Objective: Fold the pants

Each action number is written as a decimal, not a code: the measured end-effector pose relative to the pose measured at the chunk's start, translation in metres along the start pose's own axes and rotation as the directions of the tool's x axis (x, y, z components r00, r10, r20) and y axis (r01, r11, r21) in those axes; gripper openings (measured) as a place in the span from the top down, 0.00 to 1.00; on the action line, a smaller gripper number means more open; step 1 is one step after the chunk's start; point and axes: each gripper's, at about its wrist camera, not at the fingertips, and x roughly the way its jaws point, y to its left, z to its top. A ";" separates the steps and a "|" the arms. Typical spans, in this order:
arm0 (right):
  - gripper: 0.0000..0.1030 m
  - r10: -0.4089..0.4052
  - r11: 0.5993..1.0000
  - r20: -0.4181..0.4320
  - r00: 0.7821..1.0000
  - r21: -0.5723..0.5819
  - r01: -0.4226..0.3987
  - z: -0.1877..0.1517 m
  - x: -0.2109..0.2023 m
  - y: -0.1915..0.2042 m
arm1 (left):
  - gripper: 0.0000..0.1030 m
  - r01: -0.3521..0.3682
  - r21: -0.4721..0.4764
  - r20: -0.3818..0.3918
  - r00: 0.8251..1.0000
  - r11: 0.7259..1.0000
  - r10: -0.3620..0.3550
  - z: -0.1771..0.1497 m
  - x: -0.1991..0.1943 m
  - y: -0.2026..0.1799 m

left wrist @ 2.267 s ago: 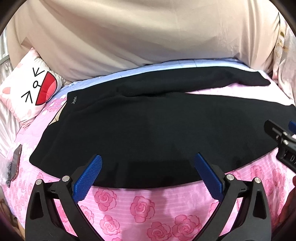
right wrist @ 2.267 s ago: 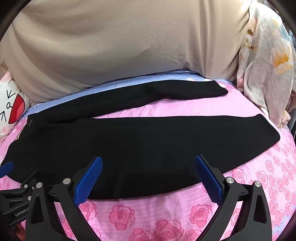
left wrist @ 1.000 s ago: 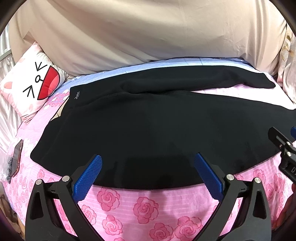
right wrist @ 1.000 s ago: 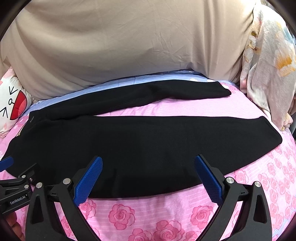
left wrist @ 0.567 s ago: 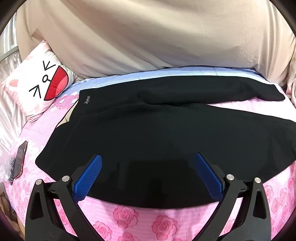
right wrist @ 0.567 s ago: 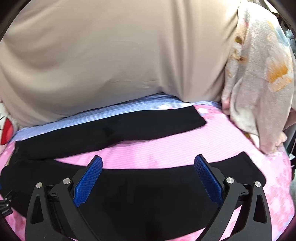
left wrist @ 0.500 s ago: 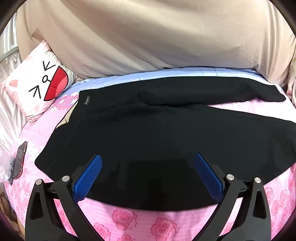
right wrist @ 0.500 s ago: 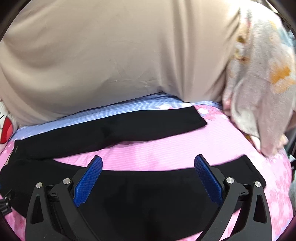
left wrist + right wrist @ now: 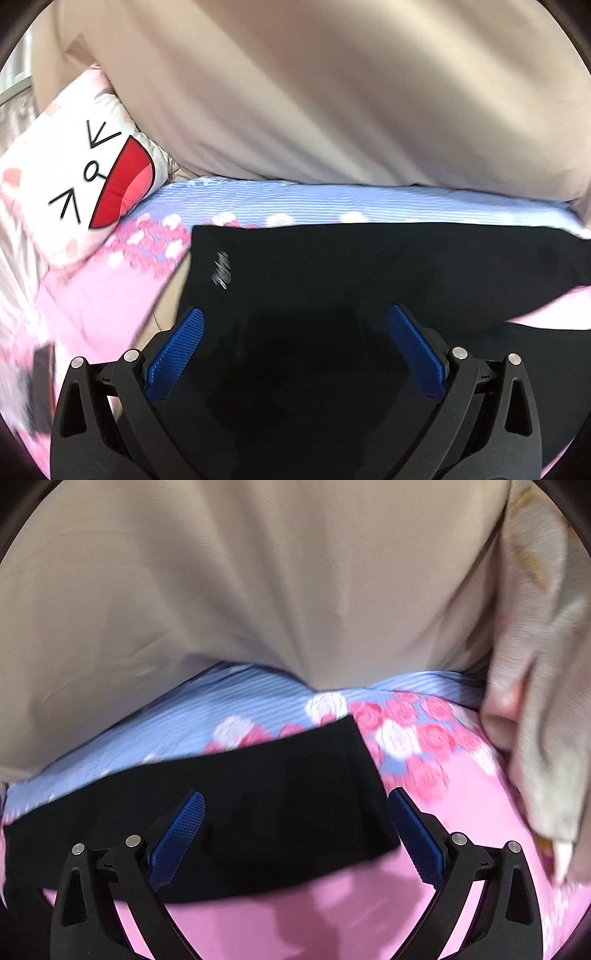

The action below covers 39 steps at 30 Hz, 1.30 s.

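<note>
Black pants (image 9: pixel 332 280) lie spread flat on a pink rose-print bed sheet (image 9: pixel 92 295). In the left wrist view my left gripper (image 9: pixel 295 325) is open over the waist end, near a small pale logo (image 9: pixel 221 275) at the far waist corner. In the right wrist view my right gripper (image 9: pixel 293 808) is open over the cuff end of the far leg (image 9: pixel 295 794). Its blue pads (image 9: pixel 413 827) straddle the cuff. Neither gripper holds anything.
A beige cover (image 9: pixel 332 92) rises along the far edge of the bed. A cartoon-face pillow (image 9: pixel 74 184) sits at the far left. A floral cloth (image 9: pixel 546 664) hangs at the right. The sheet turns to blue stripes (image 9: pixel 221 716) at the back. A dark object (image 9: pixel 37 369) lies blurred at left.
Both grippers have moved forward across the pants: the left from the near edge to the waist's far corner, the right from the near leg to the far leg's cuff. Both stay open.
</note>
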 end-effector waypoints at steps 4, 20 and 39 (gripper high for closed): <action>0.05 -0.055 0.998 -0.026 0.998 -0.006 0.055 0.016 0.031 -0.004 | 0.05 -0.066 -0.046 -0.085 0.994 0.997 0.062 0.030 0.056 0.039; 0.87 0.035 0.999 -0.035 0.999 -0.024 -0.036 0.004 0.035 -0.006 | 0.72 -0.001 -0.232 -0.310 0.948 0.973 -0.073 0.070 0.172 0.101; 0.88 0.239 0.960 0.171 0.956 -0.191 -0.206 -0.100 -0.206 -0.017 | 0.79 0.263 -0.184 -0.064 0.958 0.947 -0.279 -0.029 -0.109 0.130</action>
